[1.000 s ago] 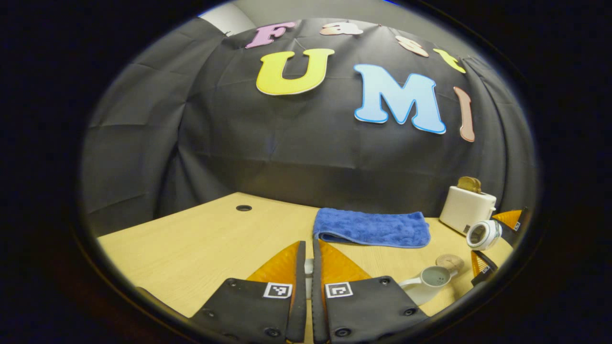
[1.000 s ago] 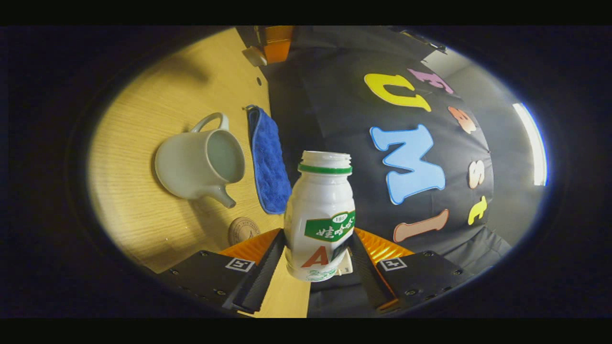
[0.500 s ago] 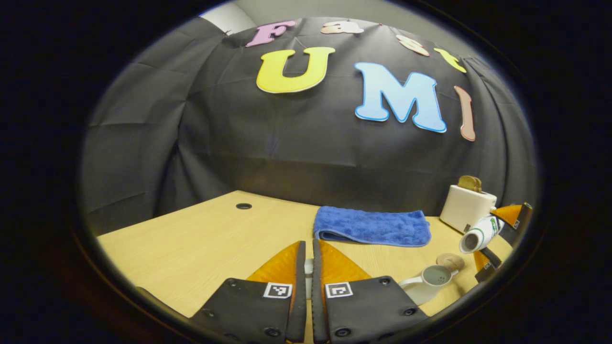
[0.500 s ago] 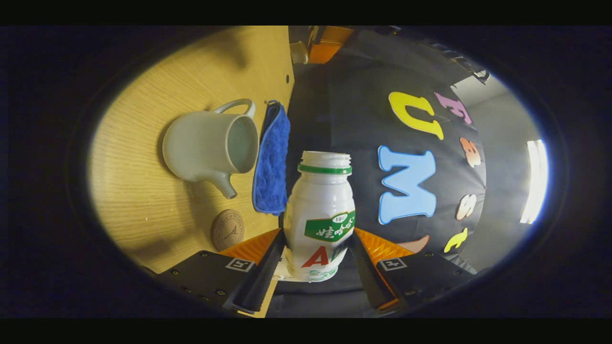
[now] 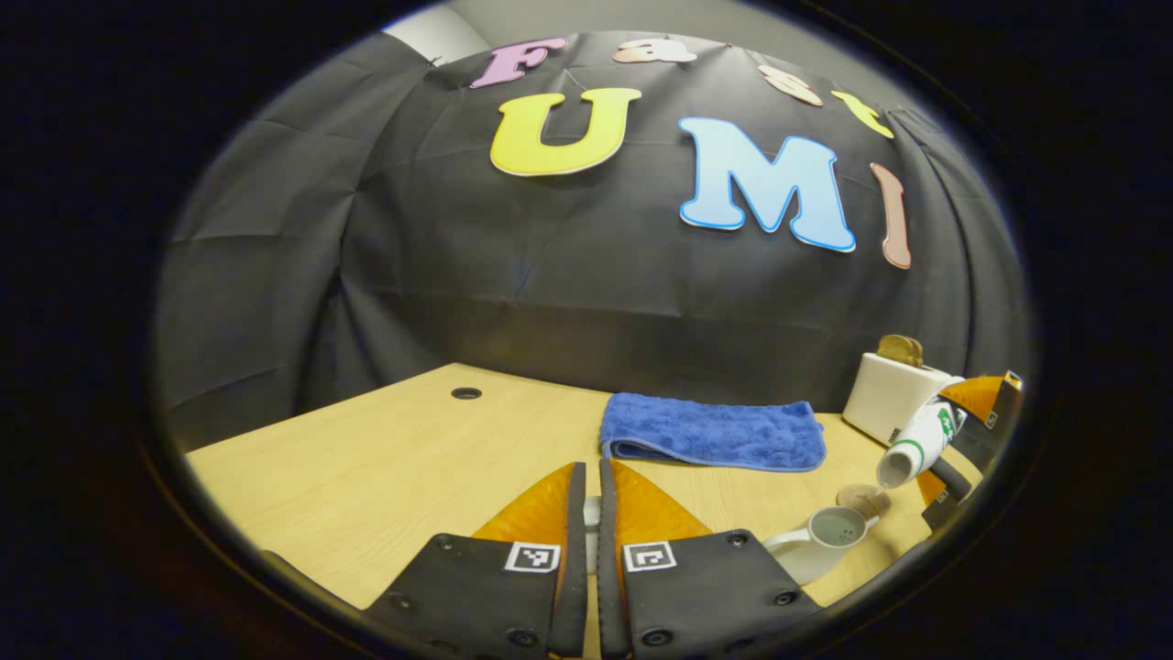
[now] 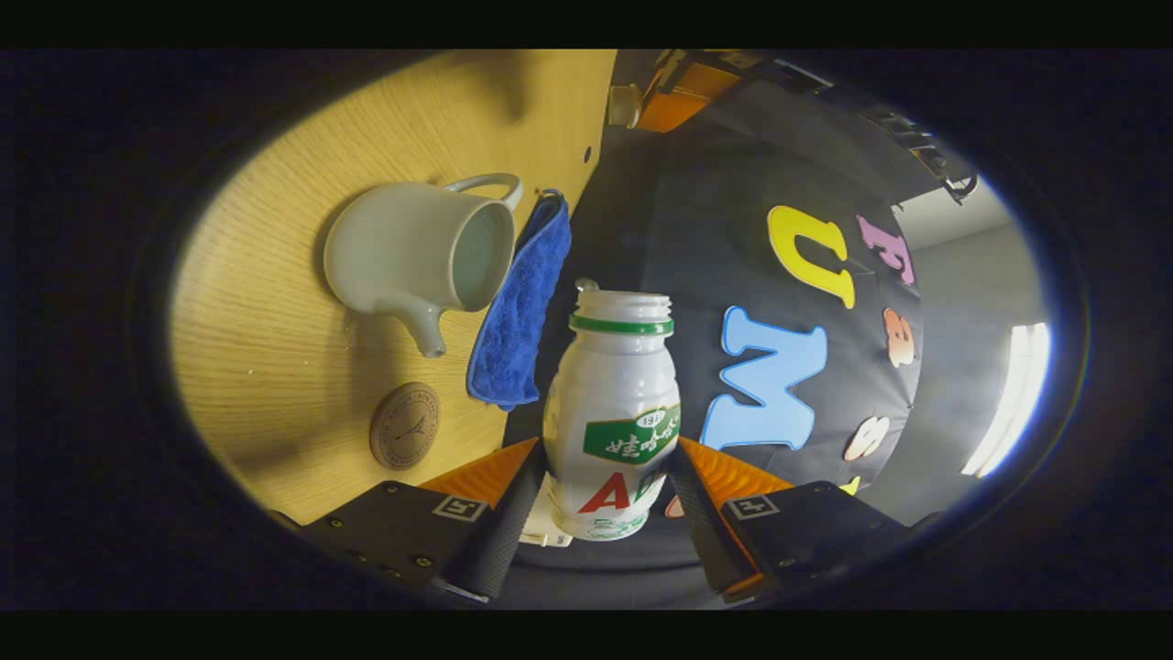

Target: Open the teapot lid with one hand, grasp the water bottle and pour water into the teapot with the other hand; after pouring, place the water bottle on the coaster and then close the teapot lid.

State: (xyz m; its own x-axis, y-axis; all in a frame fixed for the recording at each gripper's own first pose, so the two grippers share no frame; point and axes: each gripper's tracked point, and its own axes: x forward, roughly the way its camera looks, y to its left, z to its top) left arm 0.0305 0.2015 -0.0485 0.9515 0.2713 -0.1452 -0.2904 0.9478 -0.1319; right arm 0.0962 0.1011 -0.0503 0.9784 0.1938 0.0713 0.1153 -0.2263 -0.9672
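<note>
Both right gripper (image 6: 600, 472) fingers (image 6: 507, 504) pinching the tipped water bottle (image 6: 612, 417) above the open teapot (image 6: 417, 252), near the coaster (image 6: 404, 425); left gripper (image 5: 586, 500) fingers nearly pressed together on the small lid (image 5: 592, 513).

blue towel (image 5: 713, 434), white toaster (image 5: 893, 397) on table (image 5: 385, 477)

in the left gripper view: towel (image 5: 713, 433) flat on table (image 5: 385, 477), toaster (image 5: 891, 396) to its right; teapot (image 5: 818, 543) nearer, coaster (image 5: 862, 500) just behind its spout; tilted bottle (image 5: 916, 444) above teapot, mouth down
</note>
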